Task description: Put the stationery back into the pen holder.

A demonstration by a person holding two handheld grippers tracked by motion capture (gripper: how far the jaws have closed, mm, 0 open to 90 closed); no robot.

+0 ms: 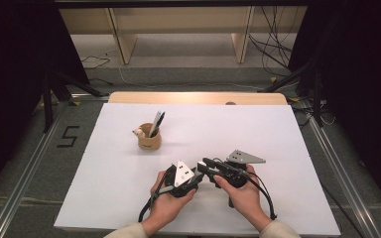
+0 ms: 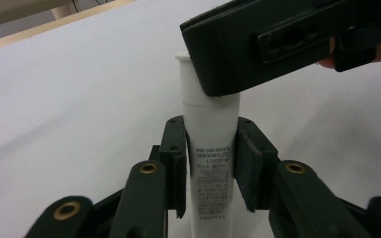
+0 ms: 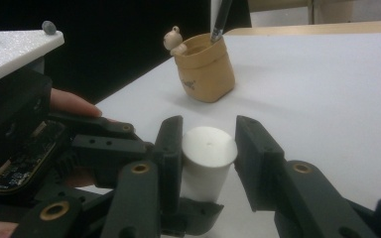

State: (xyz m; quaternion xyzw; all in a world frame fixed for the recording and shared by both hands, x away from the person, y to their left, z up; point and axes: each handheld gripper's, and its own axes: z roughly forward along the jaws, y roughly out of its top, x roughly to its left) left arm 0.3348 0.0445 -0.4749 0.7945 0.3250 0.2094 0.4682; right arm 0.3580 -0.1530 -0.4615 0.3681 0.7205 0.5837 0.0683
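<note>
White tube (image 2: 211,163) is clamped at its body by left claw (image 2: 211,148); its cap (image 3: 208,148) is clamped by right claw (image 3: 209,144), low over counter (image 1: 278,139), near edge. Pen cup (image 1: 149,137) is set well apart, w/ pens.

Both grippers (image 1: 181,181) (image 1: 209,168) meet tip to tip, fingers (image 2: 176,148) closed.

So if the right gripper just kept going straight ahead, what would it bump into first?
Probably the white cap sitting between its jaws, then the left gripper holding that tube. The tan pen holder stands farther off.
</note>
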